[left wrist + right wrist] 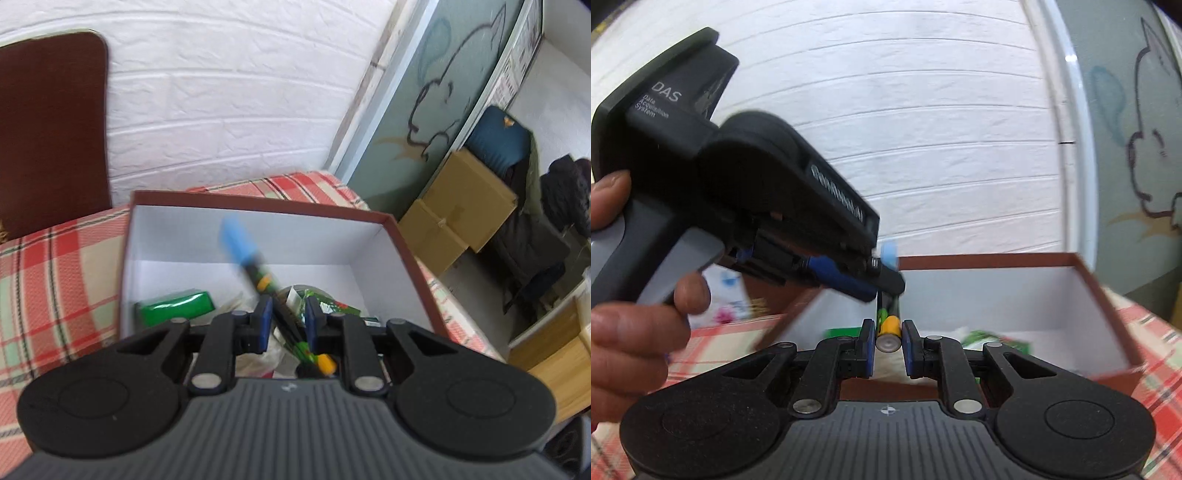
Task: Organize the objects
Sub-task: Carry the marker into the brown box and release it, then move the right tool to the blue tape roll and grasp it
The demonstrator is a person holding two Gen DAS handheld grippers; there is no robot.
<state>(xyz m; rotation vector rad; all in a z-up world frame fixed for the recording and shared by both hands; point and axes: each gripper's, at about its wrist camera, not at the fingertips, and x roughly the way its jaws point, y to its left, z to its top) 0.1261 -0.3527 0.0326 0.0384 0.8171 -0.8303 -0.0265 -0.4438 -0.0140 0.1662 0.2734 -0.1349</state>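
One hand (pixel 635 306), unseen by left wrist, behind left gripper (pixel 882 284).

Tabletop (pixel 62 266) — covered in red, cream and green plaid cloth. Directly on it: one open box (pixel 402 243), brown rim, white inside; one dark brown flat panel (pixel 48 129) at the far left — standing against the wall.

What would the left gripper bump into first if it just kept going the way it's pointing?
Probably the far inner wall of the open box. The left gripper, shut on a blue-capped marker, points down into it, so the cap would likely touch before the fingers, though depth is hard to judge.
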